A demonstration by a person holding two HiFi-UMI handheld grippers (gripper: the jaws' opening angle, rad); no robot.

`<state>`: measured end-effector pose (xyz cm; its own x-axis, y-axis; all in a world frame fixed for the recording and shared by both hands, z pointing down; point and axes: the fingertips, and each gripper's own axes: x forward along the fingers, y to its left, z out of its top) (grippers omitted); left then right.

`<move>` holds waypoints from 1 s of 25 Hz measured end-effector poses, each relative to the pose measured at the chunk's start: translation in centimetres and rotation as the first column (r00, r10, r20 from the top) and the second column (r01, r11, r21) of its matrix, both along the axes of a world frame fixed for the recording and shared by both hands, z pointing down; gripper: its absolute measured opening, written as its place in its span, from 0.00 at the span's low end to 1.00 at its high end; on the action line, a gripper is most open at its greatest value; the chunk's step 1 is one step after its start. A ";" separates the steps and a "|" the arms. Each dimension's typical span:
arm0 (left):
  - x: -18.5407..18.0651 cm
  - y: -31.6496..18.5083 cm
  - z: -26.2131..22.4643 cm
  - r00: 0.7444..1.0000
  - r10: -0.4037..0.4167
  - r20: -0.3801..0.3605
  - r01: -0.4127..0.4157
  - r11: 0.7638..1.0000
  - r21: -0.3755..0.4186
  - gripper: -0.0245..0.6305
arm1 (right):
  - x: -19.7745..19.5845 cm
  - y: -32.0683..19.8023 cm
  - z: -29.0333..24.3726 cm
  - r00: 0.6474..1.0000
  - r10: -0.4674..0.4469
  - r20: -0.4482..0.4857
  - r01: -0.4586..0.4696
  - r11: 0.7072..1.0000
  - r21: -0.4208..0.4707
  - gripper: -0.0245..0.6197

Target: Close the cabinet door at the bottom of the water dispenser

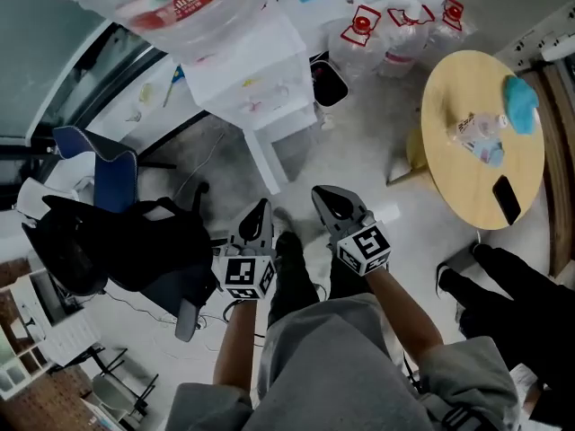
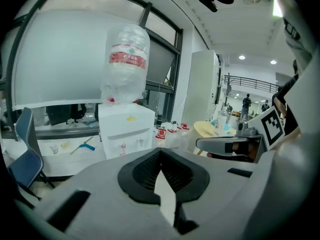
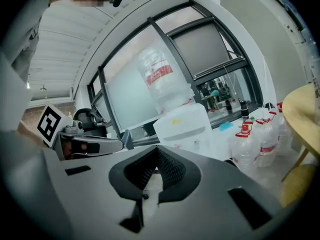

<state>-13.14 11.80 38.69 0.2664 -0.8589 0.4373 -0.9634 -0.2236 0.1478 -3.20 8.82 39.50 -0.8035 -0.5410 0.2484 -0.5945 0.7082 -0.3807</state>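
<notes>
The white water dispenser (image 1: 252, 70) stands ahead of me with a clear bottle (image 1: 180, 3) on top. At its base a white cabinet door (image 1: 265, 155) stands swung out toward me, edge-on. My left gripper (image 1: 261, 215) and right gripper (image 1: 329, 201) hover side by side over the floor, a short way before the door and touching nothing. Each has its jaws together and holds nothing. The left gripper view shows the dispenser (image 2: 125, 129) beyond the left gripper (image 2: 162, 184). In the right gripper view the dispenser (image 3: 182, 126) stands past the right gripper (image 3: 152, 184); the gripper bodies hide the cabinet.
A round yellow table (image 1: 481, 137) with a phone (image 1: 506, 198) stands at the right. Several water bottles (image 1: 395, 30) and a black bin (image 1: 328, 83) sit right of the dispenser. A blue chair (image 1: 112, 173) and a black bag (image 1: 117, 241) are at the left. Someone's legs (image 1: 503, 281) reach in at the right.
</notes>
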 end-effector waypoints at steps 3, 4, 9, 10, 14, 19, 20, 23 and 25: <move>-1.6 -1.3 1.6 0.999 0.041 -0.010 -0.041 0.999 -0.017 0.05 | -1.6 -0.9 1.6 0.999 0.041 -0.028 -0.041 0.999 -0.019 0.05; -2.1 -1.7 2.1 0.998 0.057 -0.015 -0.057 0.998 -0.023 0.05 | -2.2 -1.0 2.1 0.998 0.058 -0.039 -0.059 0.998 -0.023 0.05; -5.2 -3.5 5.3 0.988 0.146 -0.048 -0.148 0.988 -0.051 0.05 | -5.0 -1.5 5.3 0.980 0.177 -0.088 -0.181 0.982 -0.048 0.05; -5.8 -3.8 6.0 0.985 0.163 -0.051 -0.166 0.984 -0.056 0.05 | -5.5 -1.5 6.0 0.975 0.200 -0.094 -0.206 0.977 -0.054 0.05; -7.4 -4.7 8.7 0.975 0.214 -0.060 -0.218 0.973 -0.073 0.05 | -7.1 -1.4 8.9 0.960 0.253 -0.122 -0.262 0.962 -0.072 0.05; -8.1 -5.5 12.6 0.968 0.240 -0.068 -0.246 0.964 -0.099 0.05 | -8.4 -1.1 13.4 0.952 0.259 -0.159 -0.279 0.954 -0.114 0.05; -8.1 -5.6 13.5 0.968 0.241 -0.070 -0.247 0.963 -0.105 0.05 | -8.6 -1.0 14.3 0.953 0.258 -0.161 -0.279 0.952 -0.123 0.05; -7.8 -6.0 16.0 0.968 0.237 -0.076 -0.245 0.962 -0.121 0.05 | -8.8 -1.0 16.7 0.955 0.247 -0.163 -0.271 0.951 -0.147 0.05; -7.7 -6.2 17.3 0.970 0.229 -0.079 -0.238 0.963 -0.129 0.05 | -8.9 -0.9 17.9 0.957 0.236 -0.166 -0.263 0.951 -0.161 0.05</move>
<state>-20.83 5.65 55.95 0.4833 -0.7027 0.5221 -0.8745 -0.4146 0.2515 -12.07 7.91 57.41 -0.5976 -0.6555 0.4618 -0.8007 0.4580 -0.3860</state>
